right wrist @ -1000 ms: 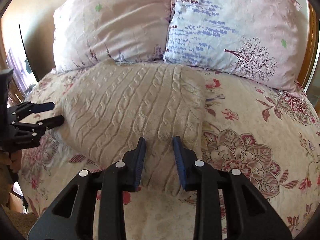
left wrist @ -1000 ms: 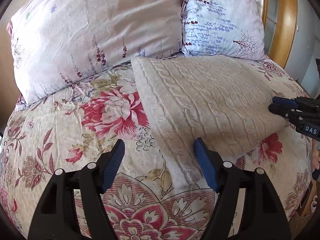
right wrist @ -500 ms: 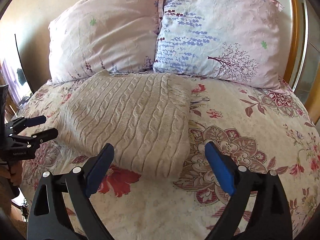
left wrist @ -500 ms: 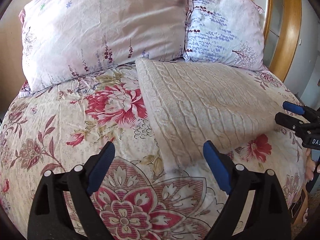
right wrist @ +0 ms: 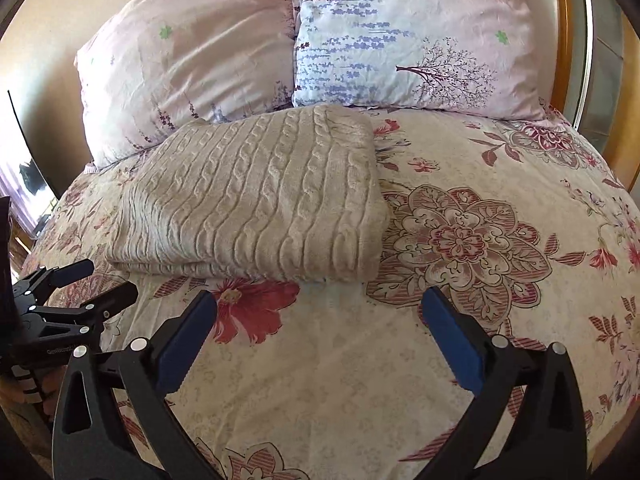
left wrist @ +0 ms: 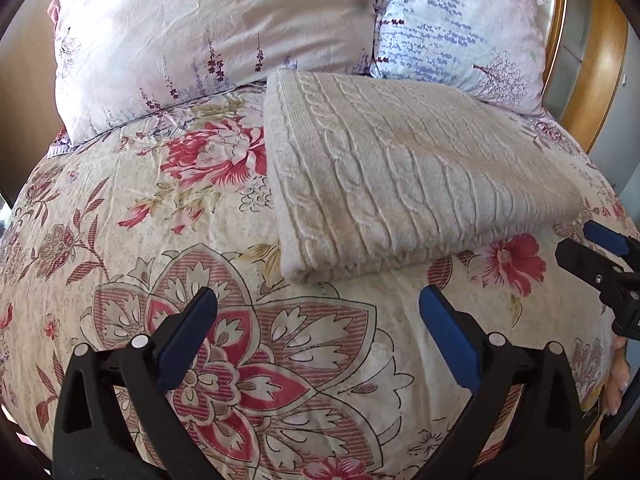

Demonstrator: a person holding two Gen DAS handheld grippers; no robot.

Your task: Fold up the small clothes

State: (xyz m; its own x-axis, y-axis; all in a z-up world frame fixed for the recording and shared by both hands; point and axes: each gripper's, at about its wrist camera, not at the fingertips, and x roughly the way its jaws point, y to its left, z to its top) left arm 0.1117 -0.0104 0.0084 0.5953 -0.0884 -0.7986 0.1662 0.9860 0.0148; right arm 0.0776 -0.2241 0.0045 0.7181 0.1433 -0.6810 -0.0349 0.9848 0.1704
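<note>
A cream cable-knit sweater (left wrist: 404, 176), folded into a rectangle, was laid on the floral bed (left wrist: 132, 232) near two pillows (right wrist: 192, 60). The left gripper (left wrist: 318, 330) and right gripper (right wrist: 318, 330) were held wide apart, empty, short of it.

Sweater (left wrist: 404, 168): cream-beige throughout, cable-knit pattern of twisted ropes alternating with plain ribs.

Bedspread (left wrist: 132, 240): pale cream ground with a fine grey tracery. Printed motifs: red-pink peonies with olive leaves, left of the sweater; a large stylised blossom in striped red and white with dark outlines, near side; maroon leaf sprays towards the left edge.

Left pillow (left wrist: 208, 28): pale pink, sparse purple lavender stems, small green and blue flowers.

Right pillow (right wrist: 408, 36): pink with a light blue zone, violet flower rows, one dark purple tree, green flowers.

Left gripper (left wrist: 318, 332): black frame, blue pads (left wrist: 450, 344).

Right gripper (right wrist: 318, 332): black frame, blue pads (right wrist: 454, 344).

Headboard (left wrist: 600, 52): honey-orange wood.
</note>
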